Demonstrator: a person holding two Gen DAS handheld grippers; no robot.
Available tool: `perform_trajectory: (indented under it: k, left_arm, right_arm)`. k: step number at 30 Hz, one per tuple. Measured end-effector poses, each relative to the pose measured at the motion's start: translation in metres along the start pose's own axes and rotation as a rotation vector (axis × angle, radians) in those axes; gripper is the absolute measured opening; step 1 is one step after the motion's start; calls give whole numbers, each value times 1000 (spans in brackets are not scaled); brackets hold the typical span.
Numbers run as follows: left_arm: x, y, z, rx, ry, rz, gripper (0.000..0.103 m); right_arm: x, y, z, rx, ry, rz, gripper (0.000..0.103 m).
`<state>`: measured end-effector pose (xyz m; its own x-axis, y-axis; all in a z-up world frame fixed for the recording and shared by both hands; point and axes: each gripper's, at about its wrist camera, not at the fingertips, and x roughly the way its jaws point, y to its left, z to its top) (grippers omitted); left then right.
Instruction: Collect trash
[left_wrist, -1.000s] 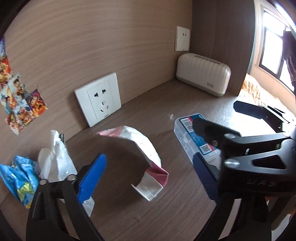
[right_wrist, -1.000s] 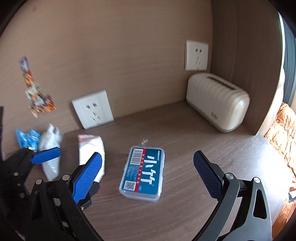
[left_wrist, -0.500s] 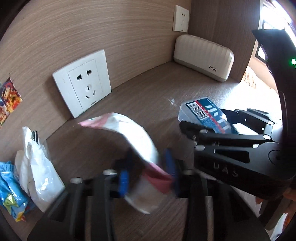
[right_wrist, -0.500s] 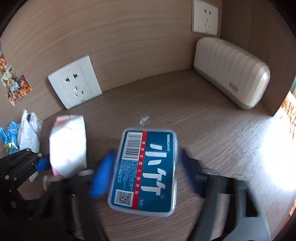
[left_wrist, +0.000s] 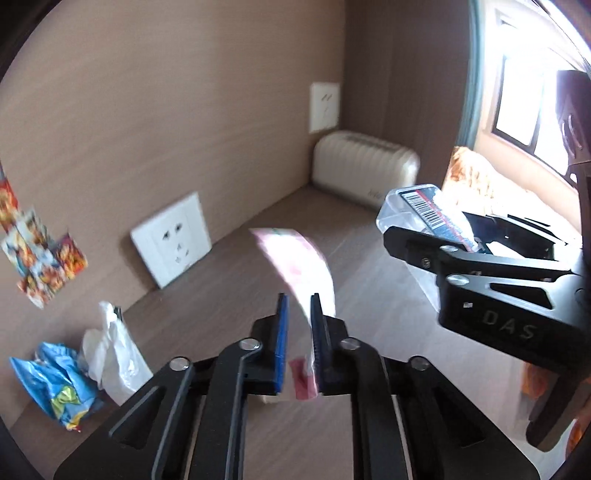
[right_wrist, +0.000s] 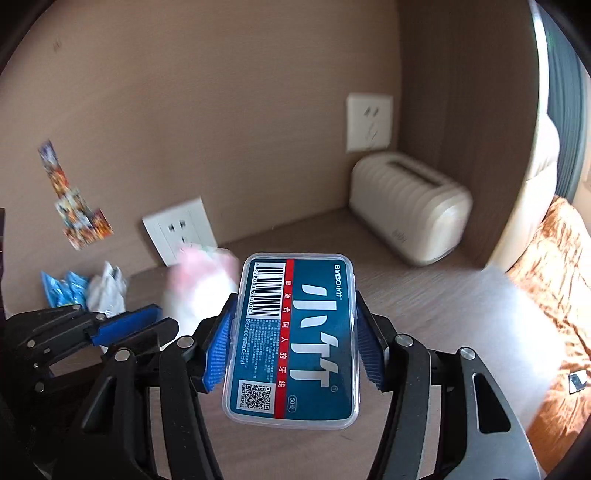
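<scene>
A cream ribbed box (right_wrist: 410, 218) sits below a wall socket (right_wrist: 368, 122), stickers (left_wrist: 40, 254) farther left.

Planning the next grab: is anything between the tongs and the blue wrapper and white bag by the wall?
Nothing on the shelf blocks the blue wrapper or white bag, but both tongs are already full.

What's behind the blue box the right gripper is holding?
Behind the blue box, the pink-and-white wrapper shows at its left edge, with the shelf top beyond. The shelf directly behind the box is covered.
</scene>
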<state>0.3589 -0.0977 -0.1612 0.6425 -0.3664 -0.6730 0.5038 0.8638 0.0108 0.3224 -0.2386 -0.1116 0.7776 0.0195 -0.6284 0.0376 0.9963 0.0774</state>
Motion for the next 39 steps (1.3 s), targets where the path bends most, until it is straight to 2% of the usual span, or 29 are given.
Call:
perform_trajectory:
  k: [3, 5, 9, 12, 18, 20, 21, 22, 24, 33, 36, 39]
  left_arm:
    - [-6, -25, 2, 44, -9, 0, 1]
    - [0, -42, -2, 67, 9, -11, 1]
    - [1, -59, -12, 125, 12, 13, 1]
    - [-6, -52, -21, 147, -7, 14, 2]
    - [1, -20, -29, 152, 31, -49, 3]
    - [5, -14, -33, 169, 44, -67, 6]
    - [8, -12, -35, 174, 52, -79, 19]
    - [11, -9, -37, 182, 60, -87, 38]
    - [15, -5, -40, 198, 66, -100, 52]
    - [41, -4, -40, 301, 84, -156, 52]
    - [49, -15, -36, 386, 94, -208, 52]
    - [54, -29, -38, 505, 108, -225, 52]
  right_arm:
    - [-30, -15, -4, 3, -32, -31, 60]
    - [-44, -24, -11, 9, -38, -49, 59]
    - [-69, -45, -31, 13, -19, -84, 60]
    - [-72, -55, -45, 23, 11, -100, 60]
    - [-67, -57, -58, 37, 56, -97, 60]
    - [-62, -54, -59, 34, 68, -93, 60]
    - [-59, -52, -59, 33, 71, -93, 60]
    - [-56, -49, -59, 32, 74, -91, 60]
    - [-49, -44, -58, 30, 79, -87, 60]
    - [-25, -23, -54, 31, 104, -92, 60]
    - [-21, -22, -54, 43, 114, -98, 60]
    - [-19, -21, -54, 45, 121, -116, 60]
